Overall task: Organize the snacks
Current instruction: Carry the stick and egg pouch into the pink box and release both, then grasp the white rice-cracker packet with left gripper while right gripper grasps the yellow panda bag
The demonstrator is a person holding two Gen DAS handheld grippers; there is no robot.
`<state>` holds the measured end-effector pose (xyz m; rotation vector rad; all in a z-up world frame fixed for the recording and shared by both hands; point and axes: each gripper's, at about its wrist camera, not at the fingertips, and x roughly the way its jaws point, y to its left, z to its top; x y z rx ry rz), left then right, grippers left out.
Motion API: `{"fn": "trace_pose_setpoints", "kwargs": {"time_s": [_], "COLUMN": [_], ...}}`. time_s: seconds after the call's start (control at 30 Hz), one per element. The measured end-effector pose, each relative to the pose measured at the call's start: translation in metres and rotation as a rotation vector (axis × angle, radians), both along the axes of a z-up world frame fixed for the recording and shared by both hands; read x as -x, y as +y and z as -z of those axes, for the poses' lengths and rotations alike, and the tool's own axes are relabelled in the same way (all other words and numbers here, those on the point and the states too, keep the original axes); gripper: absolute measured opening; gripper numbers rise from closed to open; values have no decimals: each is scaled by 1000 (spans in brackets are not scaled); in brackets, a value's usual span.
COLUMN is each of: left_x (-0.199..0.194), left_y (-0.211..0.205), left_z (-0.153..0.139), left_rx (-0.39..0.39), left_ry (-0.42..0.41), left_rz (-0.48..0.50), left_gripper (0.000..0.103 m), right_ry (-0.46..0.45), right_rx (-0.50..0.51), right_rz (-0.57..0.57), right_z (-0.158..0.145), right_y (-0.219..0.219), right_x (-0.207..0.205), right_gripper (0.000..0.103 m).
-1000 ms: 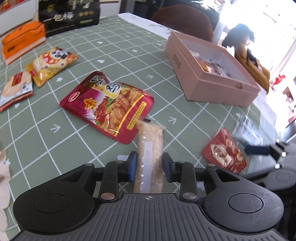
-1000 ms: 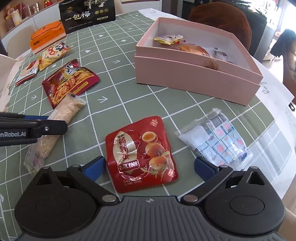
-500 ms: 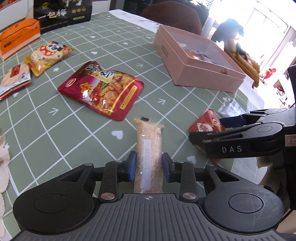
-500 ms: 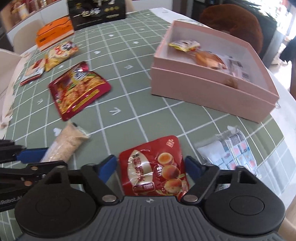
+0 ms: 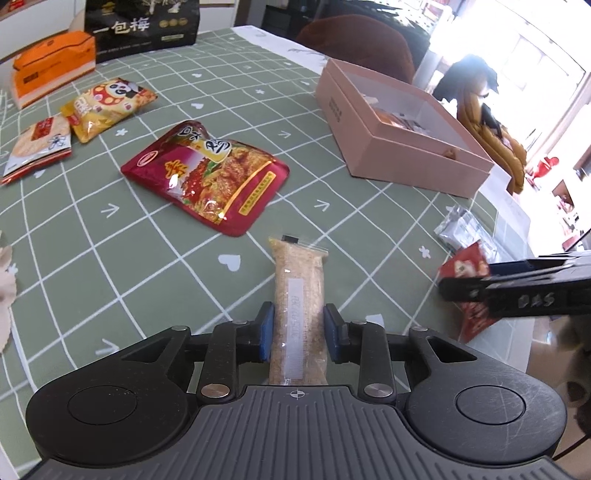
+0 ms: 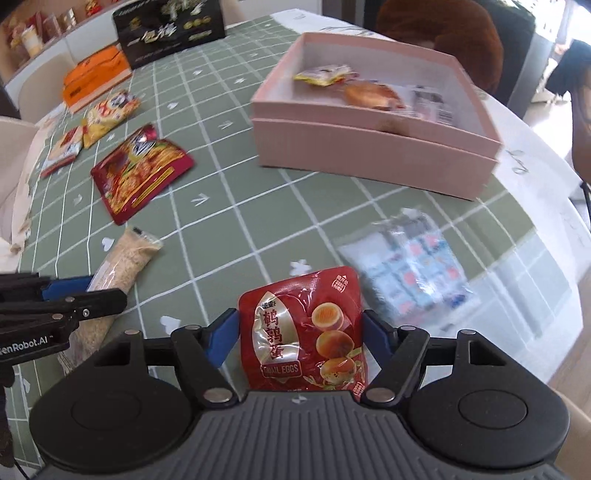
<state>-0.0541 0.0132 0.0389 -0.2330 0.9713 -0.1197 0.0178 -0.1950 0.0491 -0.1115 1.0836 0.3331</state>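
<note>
My left gripper is shut on a long clear packet of beige crumbs, held above the green checked tablecloth. My right gripper is shut on a red quail-egg pouch, lifted off the table. The pouch also shows in the left wrist view behind the right gripper's fingers. The crumb packet shows in the right wrist view beside the left gripper's fingers. An open pink box holding several snacks stands at the far right, also in the left wrist view.
A large red snack bag, a yellow panda bag and a rice-cracker pack lie on the left. An orange box and a black bag stand at the back. A clear packet of small sachets lies near the table's right edge.
My right gripper closed on the quail-egg pouch and lifted it. My left gripper rose a little with the crumb packet. The right gripper drifted right in the left view.
</note>
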Motion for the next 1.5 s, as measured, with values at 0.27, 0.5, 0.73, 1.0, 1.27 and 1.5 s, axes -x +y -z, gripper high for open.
{"fn": "trace_pose_setpoints", "kwargs": {"time_s": [0.27,0.5,0.73,1.0,1.27,1.5], "left_x": [-32,-143,-230,-225,-176,-143], "left_y": [-9,-44,-95,-37,132,266], "left_z": [-71,-162,-82,-62,-73,-35], "left_rx": [148,170,160,144,-23,-127], "left_ry": [-189,-332,-177,-147,-161,-60], "left_rz": [24,88,109,-10,-428,-706], "left_gripper": [32,33,32,31,31,31], "right_ry": [-95,-363,-353,-92,-64,-69], "right_rx": [-100,-191,-166,-189,-101,-154], "right_rz": [48,53,89,108,81,-38], "right_z": [-55,-172,-142,-61,-55,-76], "right_y": [-43,-87,-99,-92,-53,26], "right_x": [-9,-82,-147,-191,-204,-190], "right_gripper": [71,72,72,75,75,76]}}
